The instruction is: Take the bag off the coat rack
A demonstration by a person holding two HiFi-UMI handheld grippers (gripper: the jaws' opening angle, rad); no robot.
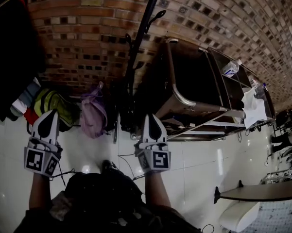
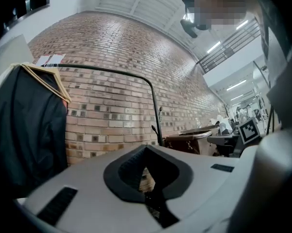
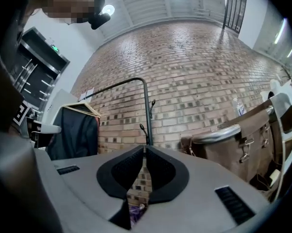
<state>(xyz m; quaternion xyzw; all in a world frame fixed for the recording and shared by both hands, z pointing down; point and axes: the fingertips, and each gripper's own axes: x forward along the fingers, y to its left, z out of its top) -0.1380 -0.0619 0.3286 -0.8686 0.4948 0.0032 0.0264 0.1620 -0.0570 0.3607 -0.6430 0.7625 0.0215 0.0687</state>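
Observation:
A lilac bag (image 1: 93,113) hangs low beside the black coat rack pole (image 1: 136,57), in front of the brick wall; which hook carries it is hidden. My left gripper (image 1: 49,114) points at the clothes just left of the bag, with its jaws together and nothing between them. My right gripper (image 1: 152,118) sits right of the pole's foot, also shut and empty. In the right gripper view the pole (image 3: 146,115) rises straight ahead of the closed gripper (image 3: 145,149), and a scrap of the lilac bag (image 3: 136,212) shows below. The left gripper (image 2: 146,147) faces the wall, with the pole (image 2: 158,125) a little to the right.
A brown metal-framed cart (image 1: 194,86) stands right of the rack, with a bottle (image 1: 231,68) and white cloth (image 1: 255,108) on it. Dark and coloured garments (image 1: 43,103) hang at the left on a rail. A black jacket (image 2: 24,125) on a hanger shows there. White tiled floor (image 1: 209,164) lies below.

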